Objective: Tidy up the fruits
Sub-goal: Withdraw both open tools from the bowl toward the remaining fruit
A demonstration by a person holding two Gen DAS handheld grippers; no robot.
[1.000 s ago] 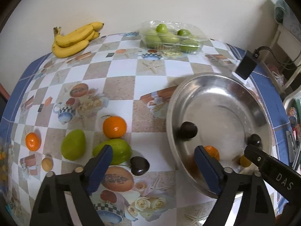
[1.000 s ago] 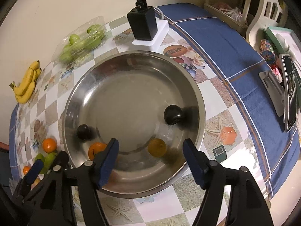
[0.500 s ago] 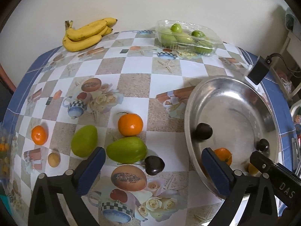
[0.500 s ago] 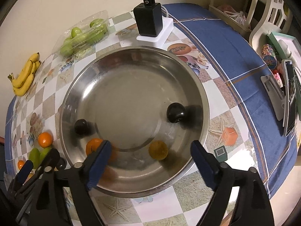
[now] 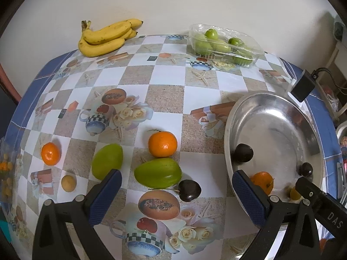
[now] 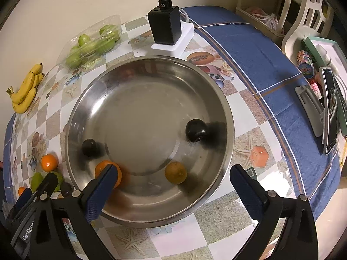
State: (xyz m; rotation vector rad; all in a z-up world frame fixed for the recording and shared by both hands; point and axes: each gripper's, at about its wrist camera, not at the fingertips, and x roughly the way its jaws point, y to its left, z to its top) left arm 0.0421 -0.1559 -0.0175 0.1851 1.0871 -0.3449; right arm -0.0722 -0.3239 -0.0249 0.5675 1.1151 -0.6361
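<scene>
Starting at the far left of the tiled-pattern worktop point(image 5: 164, 99), we still have loose fruit to gather: a small orange mandarin point(image 5: 50, 153) with a little tan round fruit point(image 5: 68, 183) near it, then a pale green mango-shaped fruit point(image 5: 107, 160), a larger orange point(image 5: 162, 143), a second green fruit point(image 5: 157, 172) and a dark cherry-like fruit point(image 5: 190, 190) just beside it. Far back lie a bunch of yellow bananas point(image 5: 106, 36) and a clear plastic punnet of small green fruits point(image 5: 223, 45), both untouched. Our left gripper point(image 5: 175, 195) hovers over the green fruit and cherry with its fingers wide apart and nothing between them. To the right, the round steel bowl point(image 6: 225, 112) already holds four pieces: a dark plum point(image 6: 90, 147), an orange mandarin point(image 6: 106, 171), a brownish-yellow round fruit point(image 6: 175, 172) and another dark plum point(image 6: 196, 130). Our right gripper point(image 6: 171, 190) hangs above the bowl's near side, its fingers opening with nothing held. We judge the sorting less than half done.
</scene>
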